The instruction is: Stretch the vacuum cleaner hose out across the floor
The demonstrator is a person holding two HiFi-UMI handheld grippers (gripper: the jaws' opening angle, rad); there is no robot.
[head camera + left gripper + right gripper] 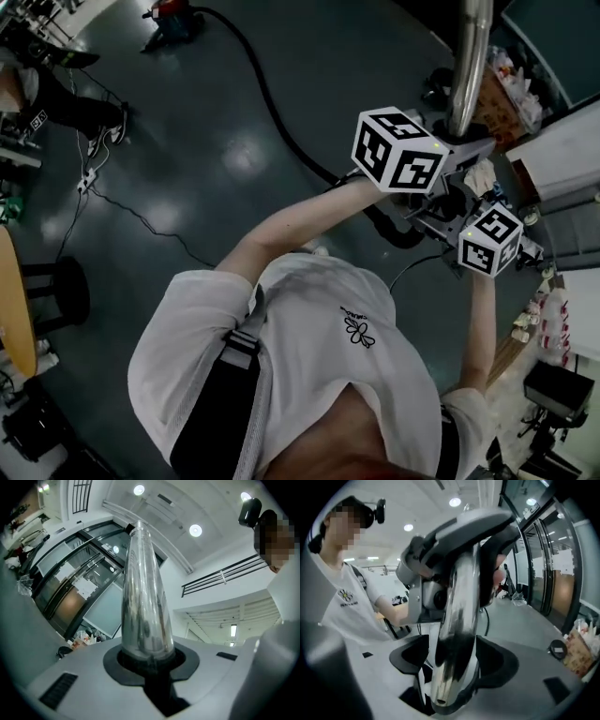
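1. Left gripper (147, 660): the jaws pinch the chrome wand tube (145, 597), which rises out of the dark pads toward the ceiling lights.
2. Right gripper (454, 667): the jaws are closed around the curved lower part of the same tube, just below the left gripper.
3. In the head view both grippers are held out in front of the person, close together at the upper right. The tube runs off the top edge.
4. Hose (272, 103): black, lying on the floor in a long curve from the vacuum cleaner (173, 17) at the top edge down to a loop beneath the grippers.
5. Room for moving: a wide stretch of grey floor (216, 159) lies left of the hose, crossed by a thin cable (141, 220).
6. Left edge: a round stool (61, 291) stands beside a wooden table rim (14, 300), with another person's legs (66, 103) farther up.
7. Right edge: boxes (562, 150) and bottles (553, 319) crowd the floor, near the right gripper.
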